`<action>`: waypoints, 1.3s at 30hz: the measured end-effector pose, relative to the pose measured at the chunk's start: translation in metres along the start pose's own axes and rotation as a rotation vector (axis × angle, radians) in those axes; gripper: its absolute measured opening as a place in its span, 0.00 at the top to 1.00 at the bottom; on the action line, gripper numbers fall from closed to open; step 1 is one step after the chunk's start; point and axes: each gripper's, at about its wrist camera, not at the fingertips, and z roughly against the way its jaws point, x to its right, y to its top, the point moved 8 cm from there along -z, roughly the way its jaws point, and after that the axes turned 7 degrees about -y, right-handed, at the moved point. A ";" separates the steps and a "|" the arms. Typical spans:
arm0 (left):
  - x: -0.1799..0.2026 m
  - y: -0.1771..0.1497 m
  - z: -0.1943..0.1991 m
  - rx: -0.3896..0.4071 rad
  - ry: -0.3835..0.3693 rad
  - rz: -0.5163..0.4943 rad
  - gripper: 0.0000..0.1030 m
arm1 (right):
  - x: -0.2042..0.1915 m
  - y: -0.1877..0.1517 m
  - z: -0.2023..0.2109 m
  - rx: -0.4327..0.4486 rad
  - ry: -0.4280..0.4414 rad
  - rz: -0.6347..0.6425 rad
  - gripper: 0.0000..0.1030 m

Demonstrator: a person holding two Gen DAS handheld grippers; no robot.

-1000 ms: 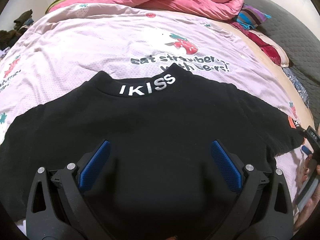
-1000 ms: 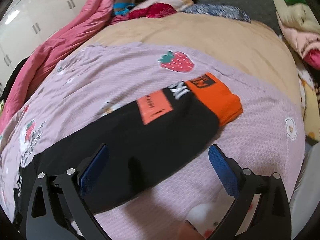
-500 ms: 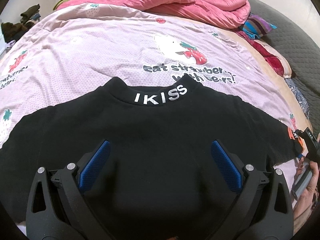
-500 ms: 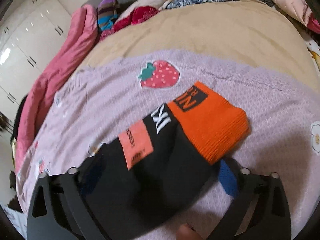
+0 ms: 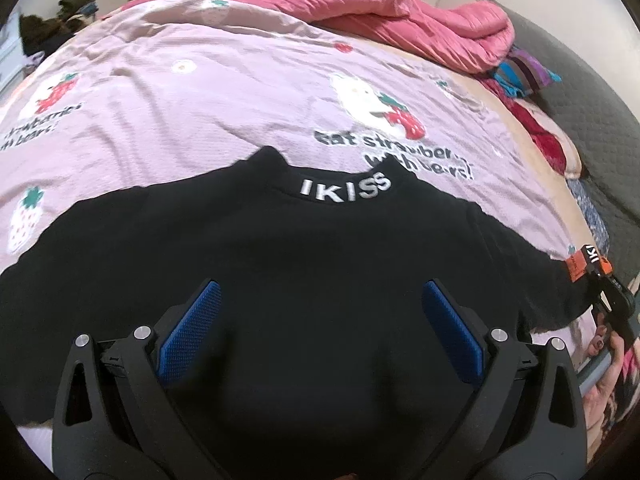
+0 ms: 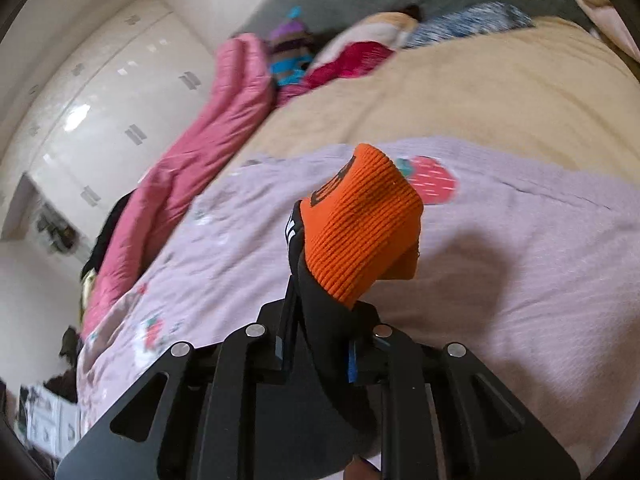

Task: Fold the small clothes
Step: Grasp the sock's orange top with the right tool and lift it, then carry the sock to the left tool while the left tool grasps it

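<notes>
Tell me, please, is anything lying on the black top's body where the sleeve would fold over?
Nothing visible does. The black top lies flat and bare; only the open left gripper hovers above it. The right gripper, just closed, pinches the sleeve near its orange cuff.

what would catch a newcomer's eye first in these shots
The orange ribbed cuff of the black sweatshirt, standing up from the right hand-held gripper, whose jaws have just closed on the sleeve. Next, the white IKISS lettering on the collar, beyond the open left hand-held gripper, on the lilac strawberry sheet.
</notes>
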 end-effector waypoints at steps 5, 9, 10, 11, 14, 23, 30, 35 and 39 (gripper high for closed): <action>-0.013 -0.006 0.014 0.005 0.005 0.024 0.08 | -0.048 -0.008 0.021 0.017 0.094 0.093 0.83; -0.018 -0.010 0.025 0.013 -0.015 0.057 0.08 | -0.082 -0.015 0.039 0.030 0.157 0.164 0.83; -0.019 -0.010 0.028 0.017 -0.019 0.063 0.08 | -0.091 -0.017 0.043 0.033 0.173 0.185 0.83; -0.019 -0.010 0.031 0.023 -0.024 0.068 0.08 | -0.098 -0.019 0.046 0.034 0.183 0.200 0.83; -0.018 -0.010 0.038 0.037 -0.035 0.075 0.08 | -0.119 -0.028 0.057 0.040 0.218 0.250 0.83; -0.022 -0.015 0.050 0.052 -0.042 0.096 0.08 | -0.182 -0.077 0.071 -0.008 0.305 0.426 0.83; -0.032 -0.013 0.060 0.066 -0.082 0.143 0.08 | -0.219 -0.122 0.076 -0.049 0.347 0.546 0.83; -0.039 -0.015 0.061 0.063 -0.103 0.186 0.08 | -0.235 -0.151 0.074 -0.080 0.358 0.605 0.83; -0.042 -0.020 0.059 0.046 -0.110 0.199 0.08 | -0.244 -0.173 0.071 -0.107 0.363 0.650 0.83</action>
